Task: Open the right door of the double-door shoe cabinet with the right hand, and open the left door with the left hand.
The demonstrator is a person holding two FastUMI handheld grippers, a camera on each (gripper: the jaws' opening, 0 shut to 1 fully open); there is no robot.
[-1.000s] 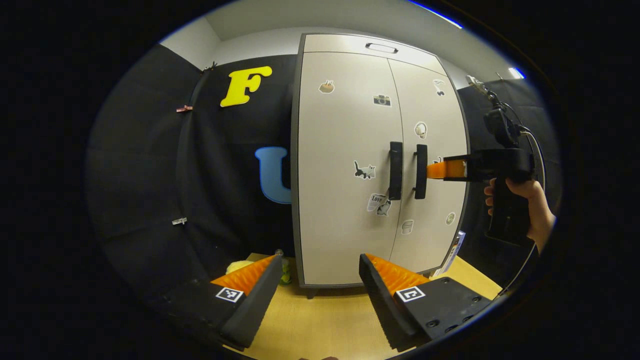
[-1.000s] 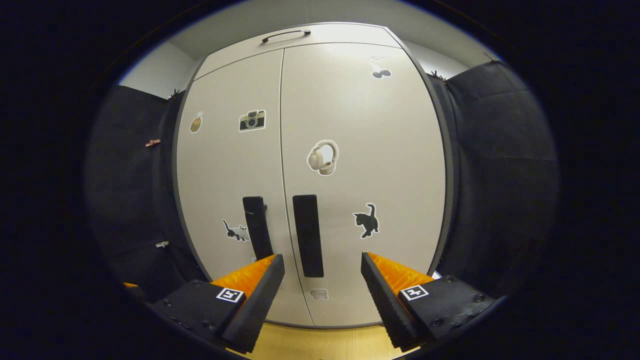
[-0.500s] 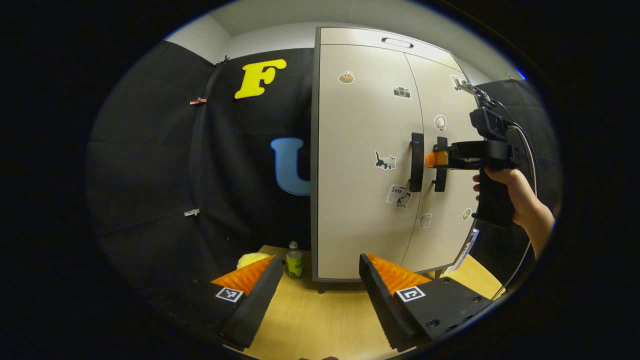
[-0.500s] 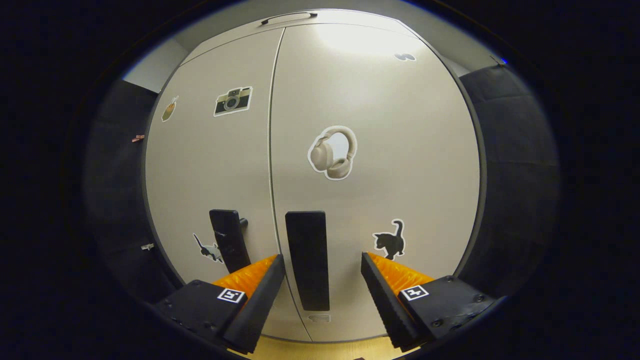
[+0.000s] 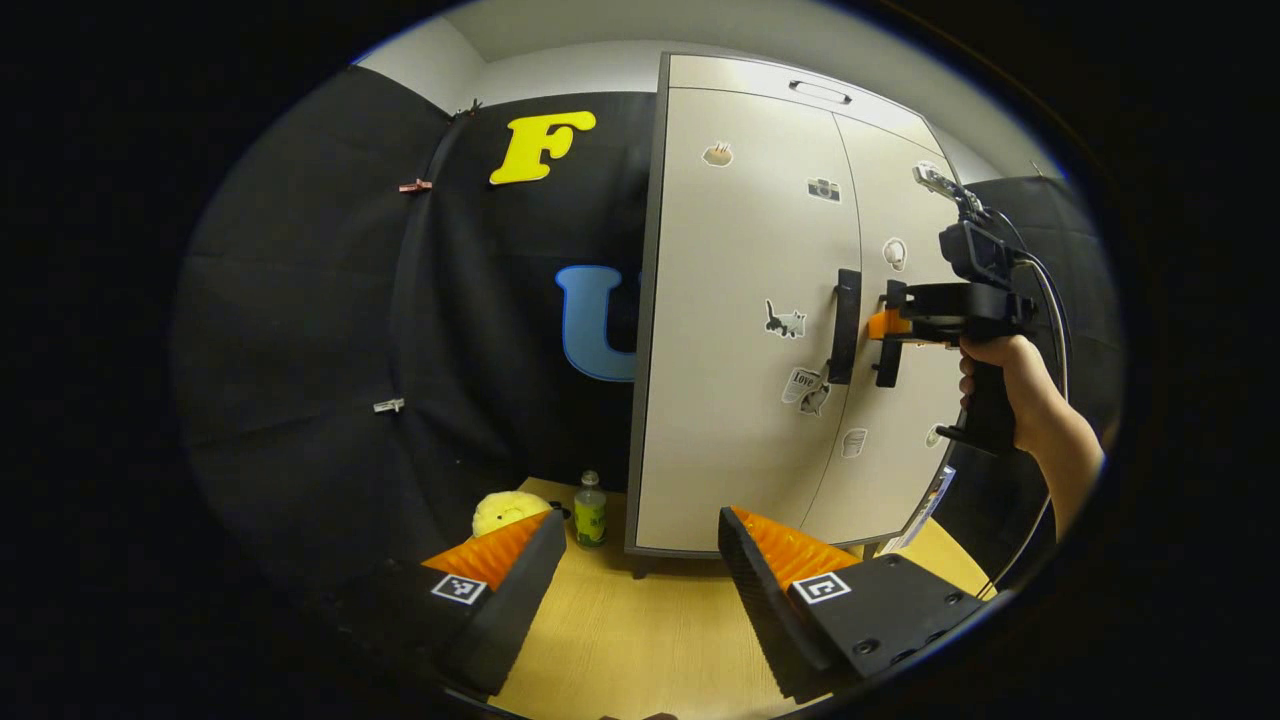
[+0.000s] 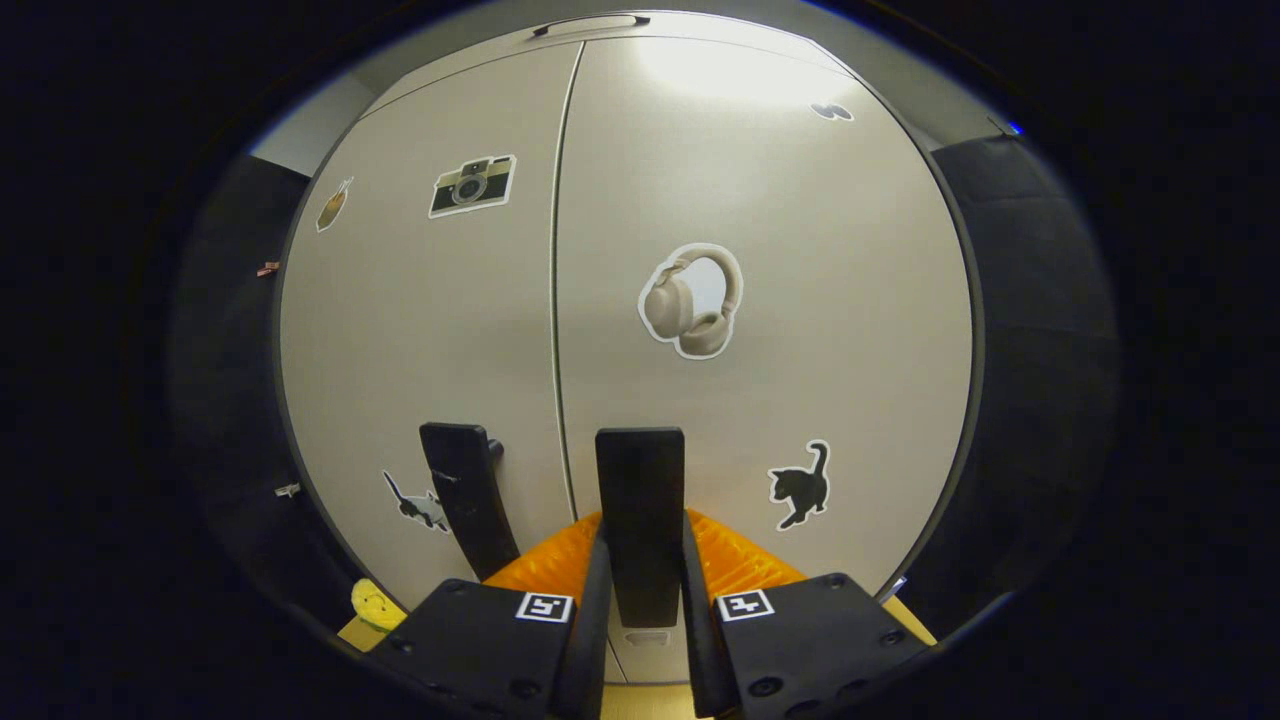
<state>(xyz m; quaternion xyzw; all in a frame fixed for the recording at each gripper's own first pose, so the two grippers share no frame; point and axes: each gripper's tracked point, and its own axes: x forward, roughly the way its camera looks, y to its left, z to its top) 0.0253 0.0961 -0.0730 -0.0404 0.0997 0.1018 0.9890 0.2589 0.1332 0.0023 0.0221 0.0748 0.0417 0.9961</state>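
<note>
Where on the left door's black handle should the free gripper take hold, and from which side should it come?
Best around the middle of the left door handle, from straight in front, one finger on each side. It is an upright bar standing off the left door, so open fingers can straddle it. The left gripper is open and well back; the right gripper grips the right door handle that way.

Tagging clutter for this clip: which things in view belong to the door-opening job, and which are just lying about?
Job: shoe cabinet, right door handle clamped by right gripper, left door handle, left gripper.
Lying about: green bottle, yellow plush toy.
</note>
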